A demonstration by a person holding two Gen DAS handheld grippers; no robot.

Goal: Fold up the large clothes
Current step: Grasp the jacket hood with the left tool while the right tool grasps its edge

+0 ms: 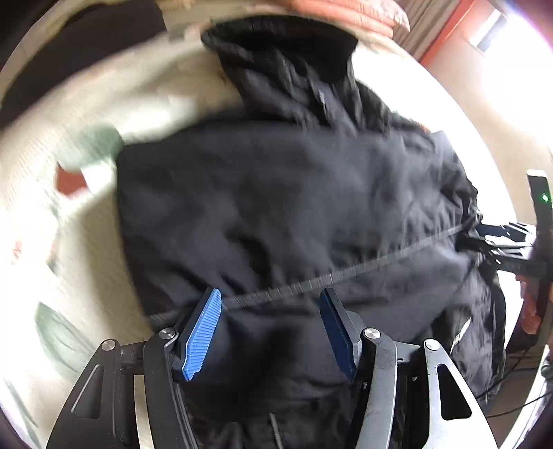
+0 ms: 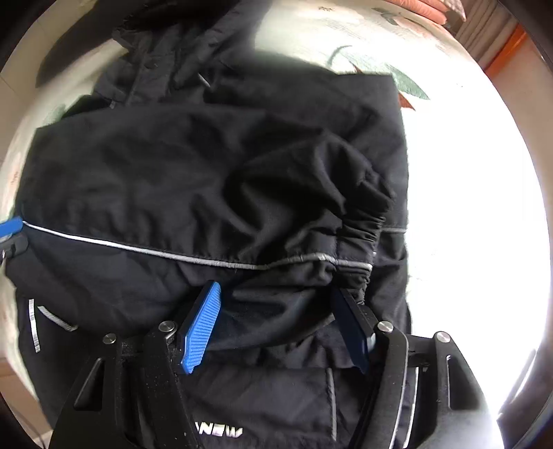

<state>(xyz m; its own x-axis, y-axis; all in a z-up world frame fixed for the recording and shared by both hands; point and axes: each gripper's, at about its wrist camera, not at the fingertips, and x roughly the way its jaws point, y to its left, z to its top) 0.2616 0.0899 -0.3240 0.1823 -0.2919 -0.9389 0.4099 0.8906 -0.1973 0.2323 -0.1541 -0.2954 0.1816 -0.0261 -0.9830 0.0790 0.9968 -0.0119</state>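
Observation:
A large black jacket (image 1: 293, 193) with thin grey piping lies spread on a bed, collar end far from me. My left gripper (image 1: 270, 293) points steeply down at its near part. A thick bunch of the fabric fills the gap between its blue pads (image 1: 204, 331), which stand fairly wide. My right gripper (image 2: 275, 288) holds another bunch of the jacket (image 2: 172, 172) beside a gathered cuff (image 2: 363, 228). The piping runs straight from one gripper to the other. The right gripper (image 1: 501, 245) shows at the left view's right edge, and the left gripper (image 2: 10, 228) at the right view's left edge.
The bed has a pale sheet (image 1: 86, 241) with a green and red flower print. A pink quilt (image 1: 345, 13) lies at its far end. A person's hand (image 1: 528, 311) holds the right gripper's handle. Strong light washes out the sheet (image 2: 466, 172) to the right.

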